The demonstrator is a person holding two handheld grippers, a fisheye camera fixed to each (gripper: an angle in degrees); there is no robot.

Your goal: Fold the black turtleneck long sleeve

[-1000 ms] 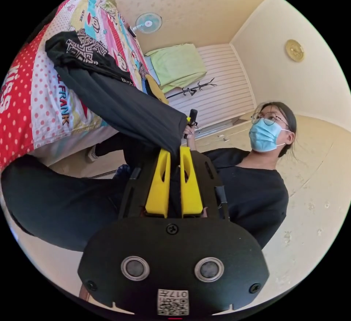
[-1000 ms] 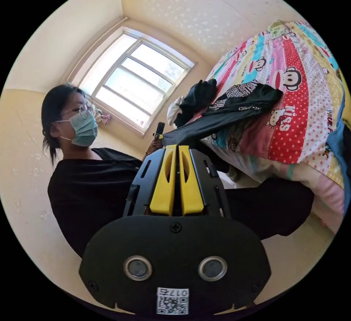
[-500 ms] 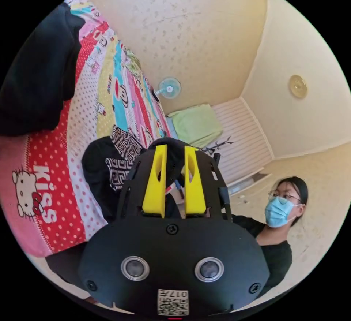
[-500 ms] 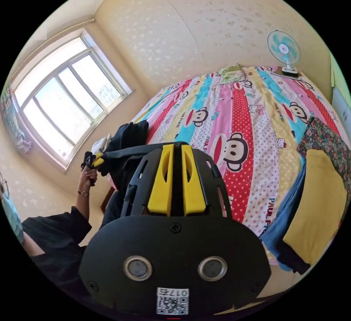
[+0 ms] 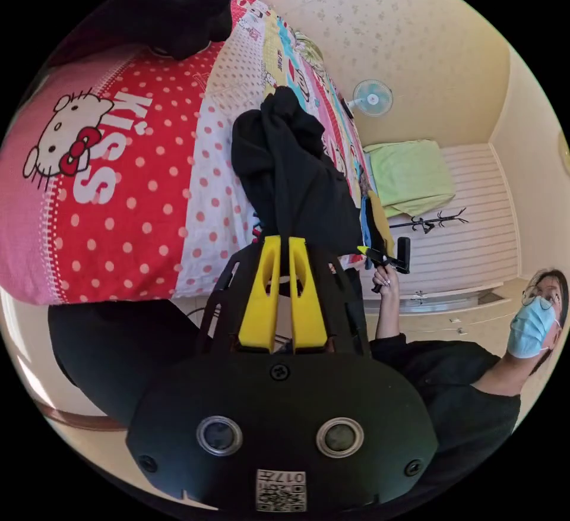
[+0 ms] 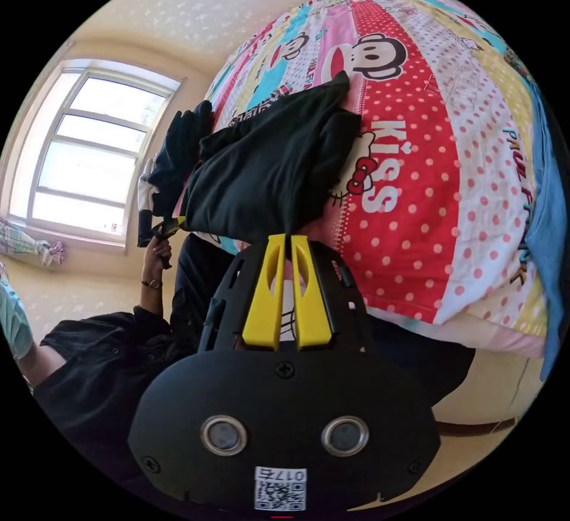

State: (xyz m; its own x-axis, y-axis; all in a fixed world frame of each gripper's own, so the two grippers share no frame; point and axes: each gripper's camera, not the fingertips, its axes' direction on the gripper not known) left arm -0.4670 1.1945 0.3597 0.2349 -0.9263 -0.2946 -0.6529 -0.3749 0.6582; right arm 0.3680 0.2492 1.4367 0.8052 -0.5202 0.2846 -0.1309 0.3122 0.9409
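The black turtleneck [image 6: 267,170] lies bunched on the colourful bed sheet [image 6: 415,200] near the bed's edge. In the right gripper view my right gripper [image 6: 289,240] is shut on its near edge. The fabric stretches from there to my left gripper [image 6: 161,227], held in the person's hand. In the left gripper view my left gripper [image 5: 279,243] is shut on a hanging fold of the turtleneck [image 5: 291,176]. Beyond that fold, the right gripper [image 5: 386,256] sits at the fabric's far end. How the sleeves lie is hidden in the folds.
A pile of other black clothes [image 6: 178,147] lies on the bed by the window [image 6: 89,152]. A blue garment [image 6: 540,188] drapes over the bed's far side. A fan [image 5: 372,96] and a green cloth [image 5: 409,173] stand past the bed. The person [image 5: 463,366] crouches beside it.
Both views have swung from the person to the bed. The black garment, earlier stretched out off the bed's edge, now lies doubled on the sheet. Both grippers still hold it.
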